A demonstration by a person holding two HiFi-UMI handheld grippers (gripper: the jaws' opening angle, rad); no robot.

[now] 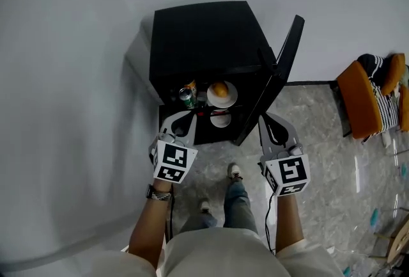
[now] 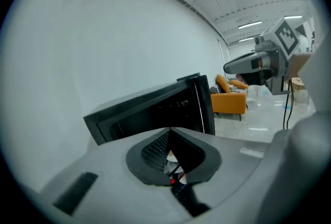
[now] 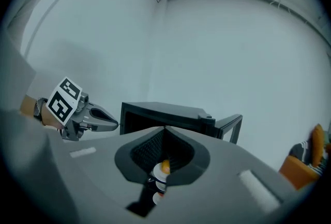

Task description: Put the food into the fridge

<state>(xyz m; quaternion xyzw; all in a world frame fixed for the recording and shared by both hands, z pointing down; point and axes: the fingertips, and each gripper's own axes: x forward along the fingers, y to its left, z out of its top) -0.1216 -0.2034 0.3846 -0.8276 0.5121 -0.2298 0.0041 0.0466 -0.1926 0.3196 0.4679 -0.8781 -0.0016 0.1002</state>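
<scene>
Your grey left gripper [image 1: 181,118] and right gripper [image 1: 266,118]: jaws together, empty. Orange food [image 1: 220,89] on round white plate [image 1: 234,97] sits at black fridge's [image 1: 198,39] shelf front edge; swinging the open door [image 1: 282,70] could clip it.

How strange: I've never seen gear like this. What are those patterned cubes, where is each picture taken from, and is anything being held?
A person holds a hand-held gripper in each hand; the patterned cubes are parts of the left gripper and right gripper. The head view looks down from a camera on the person's head. The other two come from cameras riding on each gripper, looking along its fingers. On the floor stands a small black fridge with its door open; inside are a plate of orange-coloured food, a can and a second plate below. Both grippers' fingers are shut together, and nothing is held.
</scene>
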